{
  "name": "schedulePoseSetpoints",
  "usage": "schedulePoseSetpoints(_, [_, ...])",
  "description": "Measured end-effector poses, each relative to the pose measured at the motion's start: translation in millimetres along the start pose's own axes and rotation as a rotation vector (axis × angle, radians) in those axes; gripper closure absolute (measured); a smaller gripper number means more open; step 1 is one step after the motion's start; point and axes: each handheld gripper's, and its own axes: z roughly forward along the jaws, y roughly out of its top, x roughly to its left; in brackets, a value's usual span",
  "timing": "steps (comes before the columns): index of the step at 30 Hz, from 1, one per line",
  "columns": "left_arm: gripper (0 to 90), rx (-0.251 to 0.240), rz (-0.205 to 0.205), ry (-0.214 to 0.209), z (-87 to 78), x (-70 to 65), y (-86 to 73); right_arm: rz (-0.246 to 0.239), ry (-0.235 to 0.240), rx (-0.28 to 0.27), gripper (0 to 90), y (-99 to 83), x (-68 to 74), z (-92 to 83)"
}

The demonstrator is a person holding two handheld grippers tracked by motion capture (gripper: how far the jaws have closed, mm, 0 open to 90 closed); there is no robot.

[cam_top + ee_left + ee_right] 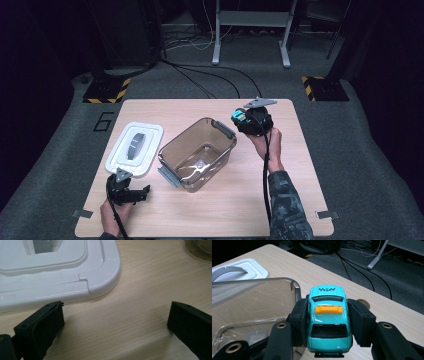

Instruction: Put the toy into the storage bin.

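High view: wooden table [210, 220] carries a clear plastic box [197, 154] near its centre and a white lid [135, 149] with a grey handle just to the box's left, both flat on the surface. Right gripper [251, 121] is held above the box's far right corner, jaws clamped on the two sides of a teal toy car [327, 320] with an orange roof sign; the car sits just beside the box rim. Left gripper [129, 194] rests low near the lid's near edge, jaws spread wide with only bare table between them.
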Motion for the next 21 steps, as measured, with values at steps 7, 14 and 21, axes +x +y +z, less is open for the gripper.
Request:
schedulePoseSetpoints(7, [0.4, 0.005, 0.001, -0.003, -0.4, 0.1, 0.2, -0.015, 0.024, -0.006, 52.7, 7.3, 9.5, 3.7])
schedulePoseSetpoints(14, [0.4, 0.002, -0.002, -0.003, -0.2, 0.0, 0.2, -0.038, 0.05, 0.001, 52.7, 9.0, 16.0, 7.7])
schedulePoseSetpoints(21, [0.4, -0.001, -0.002, 0.0, 0.1, -0.1, 0.0, -0.044, 0.072, 0.021, 52.6, 10.8, 26.3, 13.7])
